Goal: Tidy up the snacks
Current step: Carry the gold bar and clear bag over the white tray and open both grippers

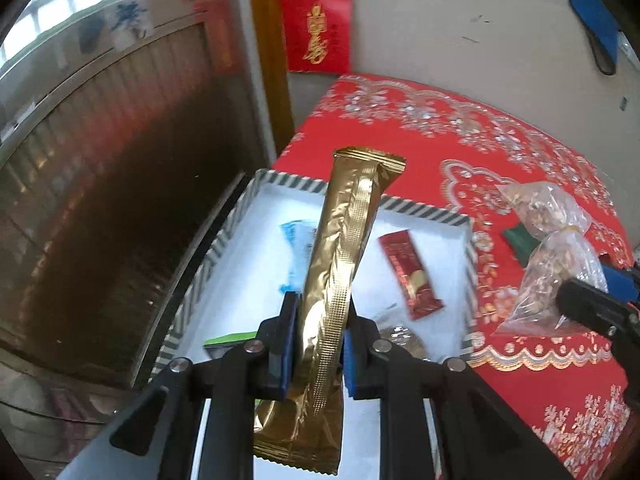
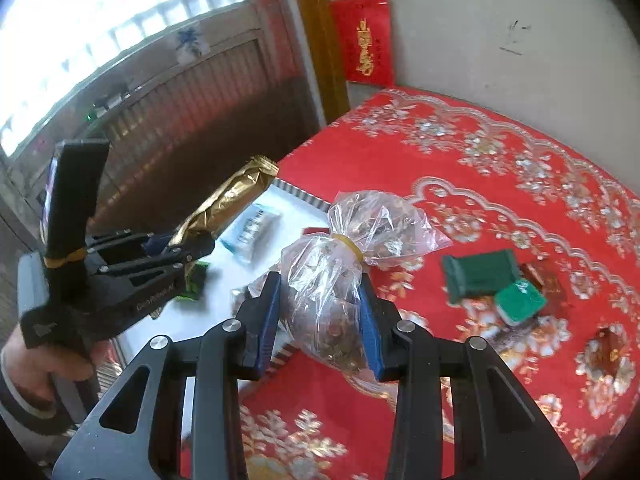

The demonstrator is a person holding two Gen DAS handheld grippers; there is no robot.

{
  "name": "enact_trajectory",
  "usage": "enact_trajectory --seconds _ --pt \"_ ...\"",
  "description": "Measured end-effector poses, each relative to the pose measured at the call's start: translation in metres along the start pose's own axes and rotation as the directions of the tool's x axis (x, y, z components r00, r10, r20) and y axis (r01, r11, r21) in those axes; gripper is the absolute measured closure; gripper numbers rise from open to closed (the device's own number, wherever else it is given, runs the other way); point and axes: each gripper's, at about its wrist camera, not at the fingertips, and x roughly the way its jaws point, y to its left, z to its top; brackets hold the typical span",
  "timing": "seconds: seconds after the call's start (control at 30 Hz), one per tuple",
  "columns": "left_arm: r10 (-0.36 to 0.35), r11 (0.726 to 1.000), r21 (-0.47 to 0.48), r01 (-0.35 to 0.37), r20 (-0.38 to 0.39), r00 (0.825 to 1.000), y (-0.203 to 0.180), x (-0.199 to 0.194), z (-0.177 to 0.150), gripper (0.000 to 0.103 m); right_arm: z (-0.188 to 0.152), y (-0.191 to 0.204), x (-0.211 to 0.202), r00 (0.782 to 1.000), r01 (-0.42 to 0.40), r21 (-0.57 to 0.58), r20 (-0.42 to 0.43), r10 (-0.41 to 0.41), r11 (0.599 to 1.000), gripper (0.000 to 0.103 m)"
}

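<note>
Red cloth covers the surface (image 1: 500,152); left tool (image 1: 318,344) clamps a gold packet (image 1: 340,256) mid-frame, right tool (image 2: 320,328) squeezes a clear bag (image 2: 340,264).

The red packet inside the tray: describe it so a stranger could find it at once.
On the red tablecloth sits a white tray with a striped rim. The red packet lies flat on its floor, right of the gold stick the left gripper holds. It is the tray's only dark red wrapper.
</note>
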Motion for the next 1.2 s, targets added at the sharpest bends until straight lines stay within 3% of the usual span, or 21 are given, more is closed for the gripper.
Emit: enact_trajectory --seconds 0.57,0.83,1.2 --pt "0.039 0.996 -0.073 -0.043 -0.05 0.998 0.027 0.022 -0.018 0.082 0.012 0.026 0.052 0.995 -0.05 -0.065 -0.086 0.045 0.997 0.067" --pt "0.047 0.993 -0.101 -0.054 -0.068 0.997 0.036 0.03 -0.026 0.082 0.013 0.033 0.081 0.989 -0.084 -0.04 -0.129 0.078 0.996 0.067" --pt "0.053 0.996 -0.069 -0.057 -0.058 0.997 0.026 0.039 -0.03 0.082 0.009 0.04 0.116 0.977 -0.098 -0.02 -0.193 0.092 0.995 0.067"
